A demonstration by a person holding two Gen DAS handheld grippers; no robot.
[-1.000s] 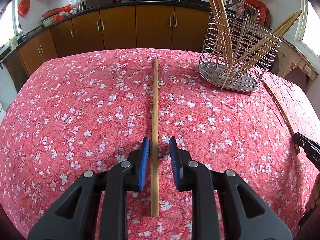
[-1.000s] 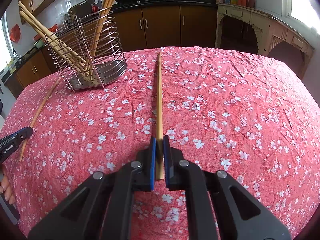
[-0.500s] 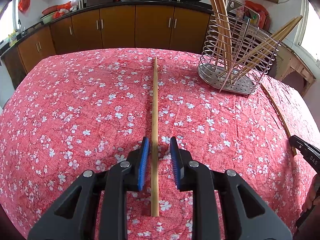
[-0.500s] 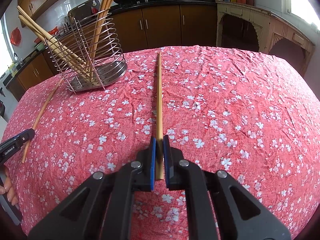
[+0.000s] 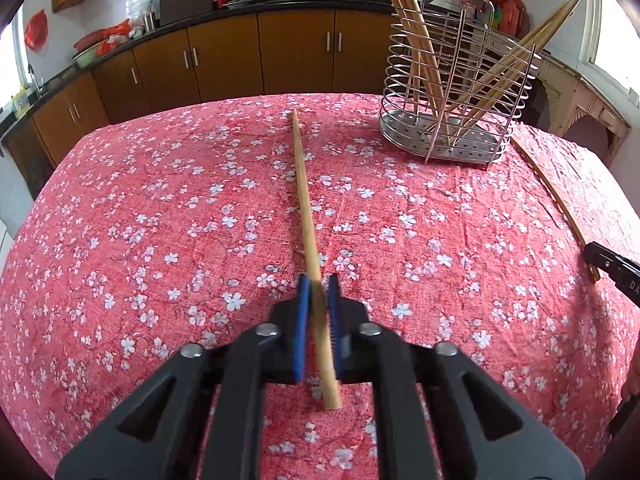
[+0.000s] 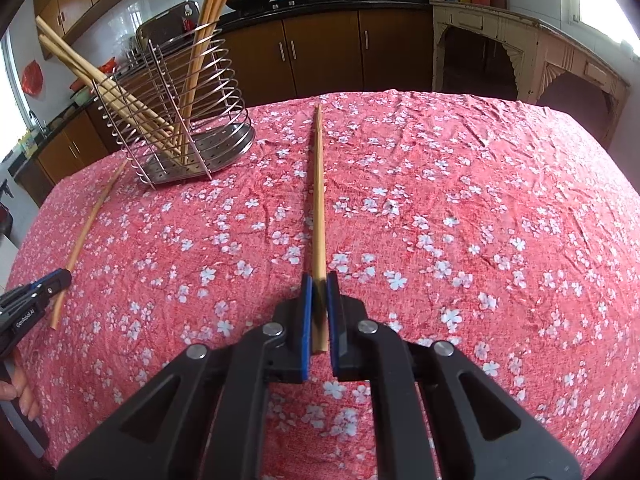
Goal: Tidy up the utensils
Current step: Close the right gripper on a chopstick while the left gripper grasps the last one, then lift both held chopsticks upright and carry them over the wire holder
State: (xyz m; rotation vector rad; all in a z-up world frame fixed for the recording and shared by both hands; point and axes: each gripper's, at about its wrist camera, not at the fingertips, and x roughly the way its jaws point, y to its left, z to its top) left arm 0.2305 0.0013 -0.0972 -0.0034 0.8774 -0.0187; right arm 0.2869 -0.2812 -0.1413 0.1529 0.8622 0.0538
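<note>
Left chopstick [image 5: 306,216]: pinched between the blue pads of the left gripper [image 5: 319,286], tilted, its far end reaching toward the wire holder [image 5: 452,92].
Right chopstick [image 6: 319,200]: clamped near its end in the right gripper [image 6: 319,283], pointing straight ahead over the red floral tablecloth [image 6: 460,216].
Holder: steel, standing on the cloth, with several chopsticks leaning inside; their tops are cut off by the frame.
Writing: "DA" on the right gripper's edge in the left view, the rest cropped; the white print on the left gripper's side in the right view is too small to read.
Backdrop: brown cabinets [image 5: 256,56], two woks on the counter.
</note>
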